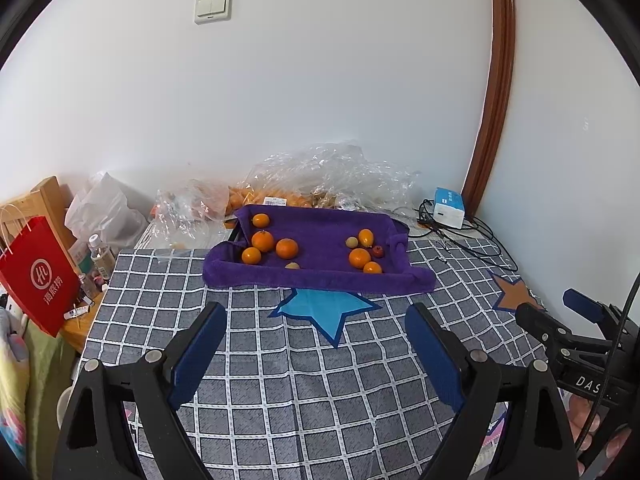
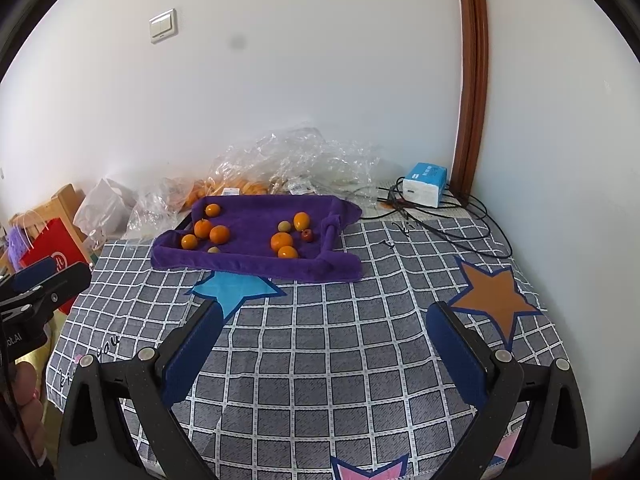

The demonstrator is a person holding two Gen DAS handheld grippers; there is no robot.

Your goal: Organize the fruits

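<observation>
A purple towel-lined tray [image 1: 320,240] [image 2: 256,216] sits at the far side of the checked tablecloth. In it lie several oranges: a left group [image 1: 287,248] [image 2: 219,234] and a right group [image 1: 359,258] [image 2: 281,241], plus small pale green fruits [image 1: 351,242] [image 2: 283,226] and a small red fruit [image 1: 377,251] [image 2: 307,235]. My left gripper [image 1: 316,316] is open and empty, well short of the tray. My right gripper [image 2: 324,316] is open and empty, also short of the tray. Each gripper shows at the edge of the other's view.
Crumpled clear plastic bags [image 1: 320,176] with more oranges lie behind the tray against the wall. A blue-white box [image 1: 450,207] [image 2: 424,184] and black cables [image 2: 440,224] are at the back right. A red paper bag [image 1: 38,276] stands off the table's left edge.
</observation>
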